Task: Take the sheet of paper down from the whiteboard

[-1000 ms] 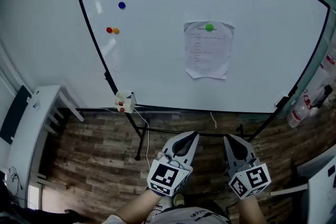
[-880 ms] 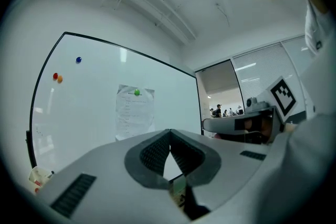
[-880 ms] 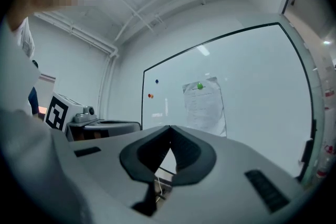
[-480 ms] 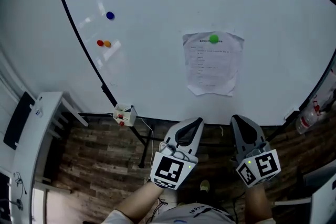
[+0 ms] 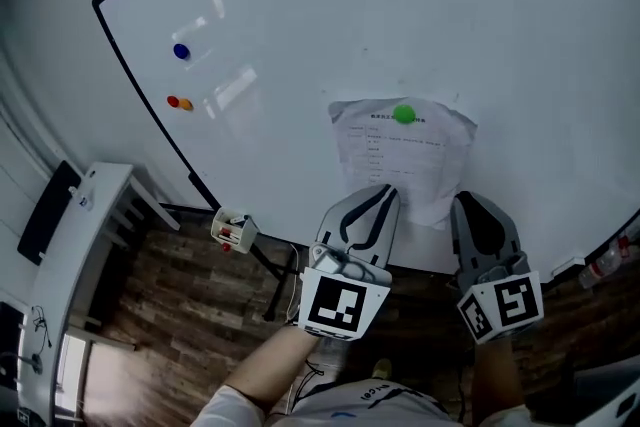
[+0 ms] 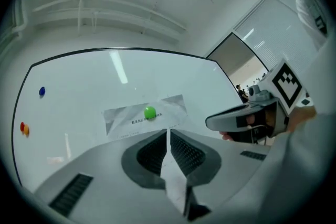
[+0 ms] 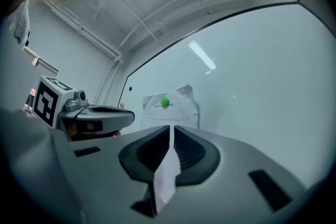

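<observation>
Sheet of paper (image 5: 402, 158) under green magnet (image 5: 403, 114) on whiteboard (image 5: 350, 15)

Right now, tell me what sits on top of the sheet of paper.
A green magnet sits on the sheet of paper near its top edge, against the whiteboard. The whiteboard surface behind the sheet is covered, so unseen.

Nothing can be read. The sheet of paper (image 5: 400, 155), toward 3 o'clock in the head view, has printed lines too small to make out.

Even lt; glare on whiteboard (image 5: 300, 35); fisheye edges.
</observation>
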`<state>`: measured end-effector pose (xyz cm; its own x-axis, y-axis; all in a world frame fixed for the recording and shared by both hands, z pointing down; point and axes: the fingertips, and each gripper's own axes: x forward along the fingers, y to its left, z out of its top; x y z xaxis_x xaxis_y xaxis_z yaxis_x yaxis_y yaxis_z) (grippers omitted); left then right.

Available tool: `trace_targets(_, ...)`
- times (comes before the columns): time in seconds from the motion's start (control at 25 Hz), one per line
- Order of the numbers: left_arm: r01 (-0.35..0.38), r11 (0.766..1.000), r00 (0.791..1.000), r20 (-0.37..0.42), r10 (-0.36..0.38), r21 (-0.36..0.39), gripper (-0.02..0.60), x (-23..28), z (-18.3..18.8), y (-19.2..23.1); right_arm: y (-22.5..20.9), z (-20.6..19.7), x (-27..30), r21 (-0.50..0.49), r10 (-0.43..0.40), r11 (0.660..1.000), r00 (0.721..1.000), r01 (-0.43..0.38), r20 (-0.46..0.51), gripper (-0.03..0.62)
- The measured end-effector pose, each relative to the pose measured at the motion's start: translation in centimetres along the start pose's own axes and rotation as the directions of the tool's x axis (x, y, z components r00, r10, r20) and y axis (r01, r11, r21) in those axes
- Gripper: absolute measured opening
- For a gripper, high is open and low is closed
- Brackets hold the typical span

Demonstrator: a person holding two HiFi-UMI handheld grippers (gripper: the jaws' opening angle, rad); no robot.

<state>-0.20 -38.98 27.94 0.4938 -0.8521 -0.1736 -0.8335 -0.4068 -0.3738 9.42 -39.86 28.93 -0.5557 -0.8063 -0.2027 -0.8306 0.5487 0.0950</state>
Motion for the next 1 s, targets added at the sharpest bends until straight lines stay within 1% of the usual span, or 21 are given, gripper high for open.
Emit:
trace_targets(0.12, -0.039, 0.997, 0.999, 0.003, 0.039, 0.066, 0.017, 2.3, 1.1, 0.9, -1.5, 0.1, 1.3, -0.013, 0.007, 1.0, 1.0, -0.007, 0.009, 0.019)
trace_targets(0.2, -0.066, 0.992, 0.998, 0.009, 0.066, 0.103, 0.024, 3.4, 1.7, 1.5, -2.0, 0.3, 1.9, -0.029, 0.008, 1.0, 1.0, -0.007, 0.015, 0.038)
trace_targets(0.28, -0.106, 0.988, 0.994, 0.023, 0.104, 0.115, 0.082, 4.2, 2.1, 2.2, -2.2, 0.6, 2.4, -0.055, 0.008, 0.998, 1.0, -0.007, 0.021, 0.061)
trace_targets(0.4, -0.157, 0.975, 0.988, 0.033, 0.154, 0.155, 0.114, 5.2, 2.5, 3.3, -2.4, 0.7, 2.8, -0.093, 0.002, 0.996, 1.0, 0.0, 0.023, 0.071)
trace_targets(0.52, -0.163, 0.967, 0.986, 0.017, 0.163, 0.197, 0.126, 6.3, 2.7, 3.8, -3.1, 0.5, 3.1, -0.095, -0.02, 0.995, 1.0, 0.021, 0.02, 0.074)
trace_targets(0.64, -0.167, 0.961, 0.985, 0.003, 0.171, 0.221, 0.129, 7.1, 2.7, 4.0, -3.5, -0.1, 3.3, -0.088, -0.035, 0.995, 0.999, 0.036, 0.008, 0.075)
trace_targets(0.84, -0.165, 0.959, 0.985, 0.0, 0.17, 0.23, 0.13, 7.9, 2.8, 4.1, -3.9, -0.7, 3.6, -0.058, -0.034, 0.998, 0.999, 0.033, -0.006, 0.077)
trace_targets(1.0, -0.166, 0.957, 0.985, 0.004, 0.17, 0.236, 0.129, 8.2, 2.9, 4.1, -4.2, -0.3, 3.8, -0.055, -0.034, 0.998, 0.999, 0.034, 0.003, 0.078)
